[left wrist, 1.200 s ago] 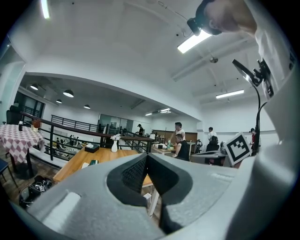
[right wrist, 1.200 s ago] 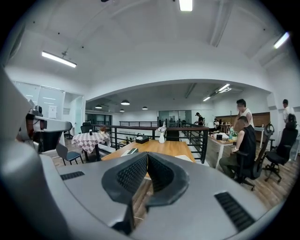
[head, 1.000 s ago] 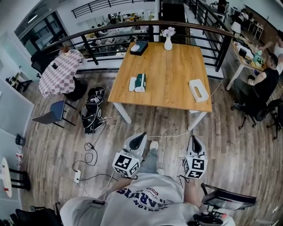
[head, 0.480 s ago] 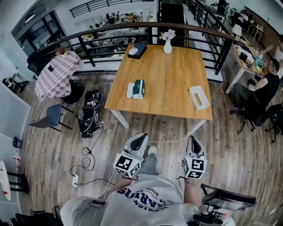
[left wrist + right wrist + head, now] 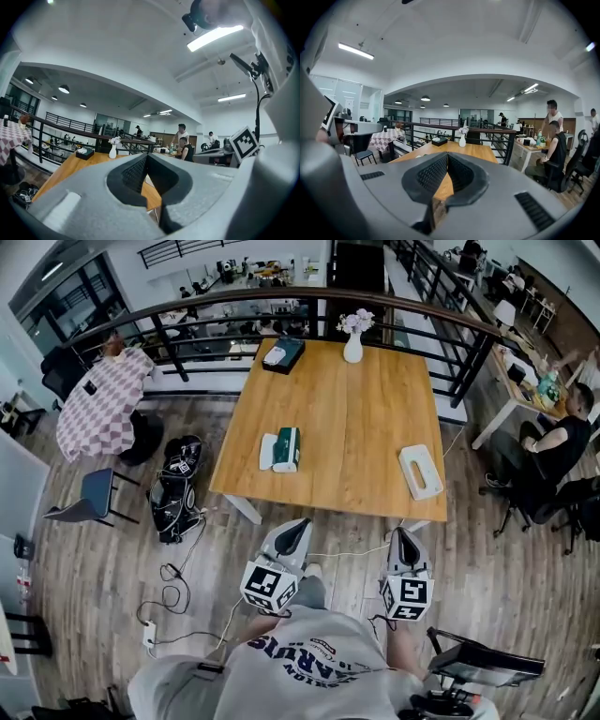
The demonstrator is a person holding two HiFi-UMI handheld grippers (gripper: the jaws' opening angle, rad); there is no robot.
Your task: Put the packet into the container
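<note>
A green and white packet (image 5: 281,450) lies on the left part of the wooden table (image 5: 347,418). A white oblong container (image 5: 420,471) rests near the table's front right corner. Both grippers hang over the floor just short of the table's front edge. My left gripper (image 5: 300,524) is shut and empty, pointing toward the table (image 5: 70,166). My right gripper (image 5: 398,532) is also shut with nothing in it. In the gripper views the left gripper (image 5: 146,157) and right gripper (image 5: 448,154) show their pads meeting, with the tabletop (image 5: 459,150) beyond.
A vase of flowers (image 5: 352,343) and a black box (image 5: 282,354) stand at the table's far edge, against a dark railing (image 5: 187,310). A black bag (image 5: 176,488) and cables (image 5: 173,587) lie on the floor at left. Seated people (image 5: 553,446) are at right.
The table has come nearer in the head view, and both grippers have shifted slightly forward toward its front edge. Both stay shut and empty.
</note>
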